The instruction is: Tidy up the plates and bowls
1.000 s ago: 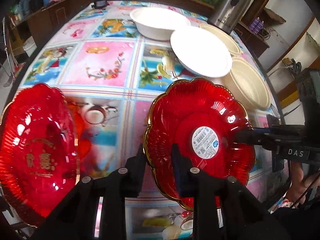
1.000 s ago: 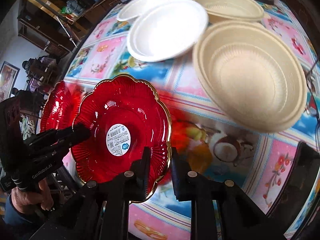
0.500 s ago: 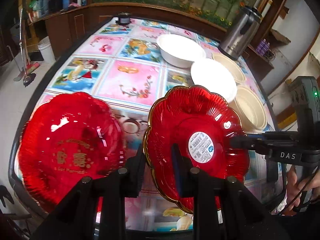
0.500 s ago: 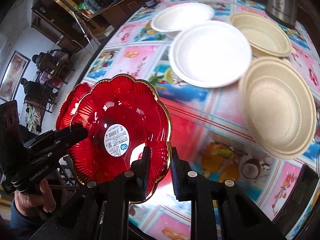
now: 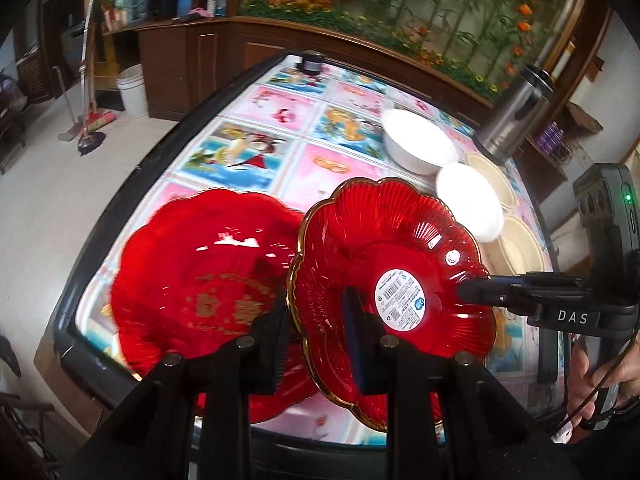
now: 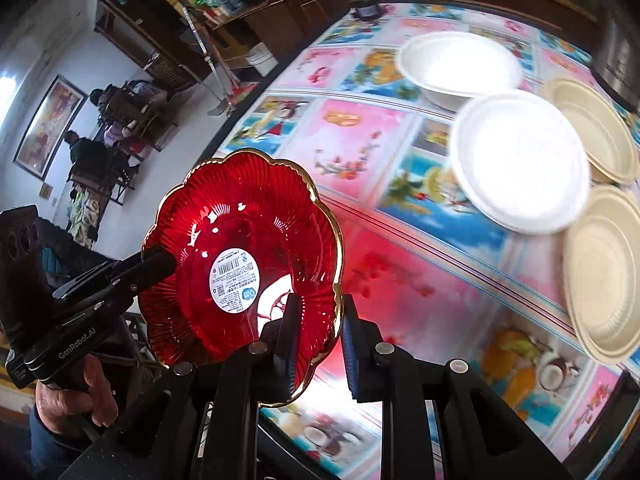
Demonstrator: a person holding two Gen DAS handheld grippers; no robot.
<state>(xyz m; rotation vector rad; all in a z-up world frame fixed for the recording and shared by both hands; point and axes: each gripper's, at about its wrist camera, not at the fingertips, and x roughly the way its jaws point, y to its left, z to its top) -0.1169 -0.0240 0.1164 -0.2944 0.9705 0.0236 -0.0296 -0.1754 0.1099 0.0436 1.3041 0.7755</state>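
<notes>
The red plate (image 5: 384,264) is held off the counter (image 5: 280,160), tilted, pinched at opposite parts of its gilt scalloped rim by both grippers. The left gripper (image 5: 320,316) has its fingers (image 5: 358,340) pressed onto the near rim; the right gripper (image 6: 318,332) grips the rim likewise in its own view.

A slip is the chief risk: the rim is thin, glossy and curved, and only a narrow edge is caught by each pair of fingers. If the two hands were drawn apart or twisted unevenly, the plate could be levered out of one grip, or cracked. A knock against the second red plate (image 5: 200,280), lying on the counter just beside and below, is also possible if it is lowered carelessly.

The plate is translucent red, ribbed, flower-shaped, with a white barcode sticker (image 5: 400,296) at its centre. Farther off, a white plate (image 6: 520,160), a white bowl (image 6: 460,64) and beige bowls (image 6: 604,272) rest on the counter.
</notes>
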